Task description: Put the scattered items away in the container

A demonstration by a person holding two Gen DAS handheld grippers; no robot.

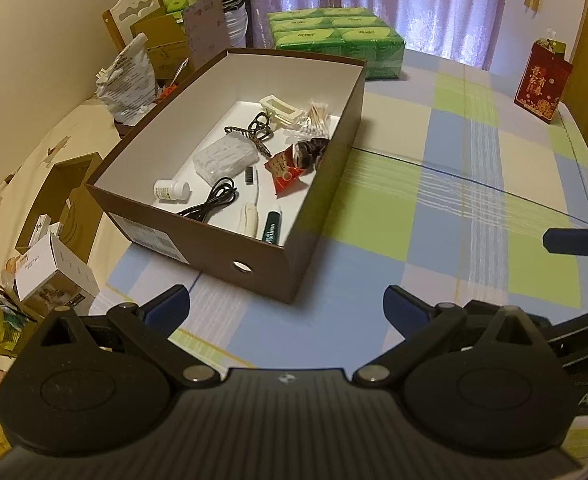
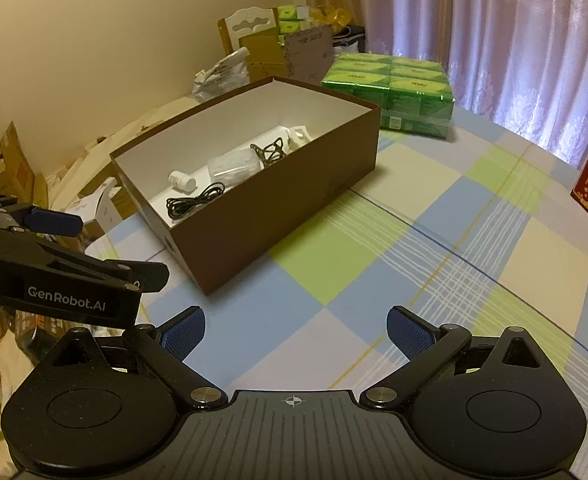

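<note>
Here my left gripper [image 1: 286, 305] and right gripper [image 2: 296, 330] both hang spread wide and empty over the checked tablecloth [image 1: 434, 200], just short of the brown box [image 1: 221, 248]. The cable [image 1: 213, 200], pill bottle [image 1: 171, 191] and green tube [image 1: 271, 229] lie inside it; from my right camera the box's near wall hides most contents.

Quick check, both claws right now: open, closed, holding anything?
Left claw: open, holding nothing, above the tablecloth near the brown box.
Right claw: open, holding nothing.
</note>
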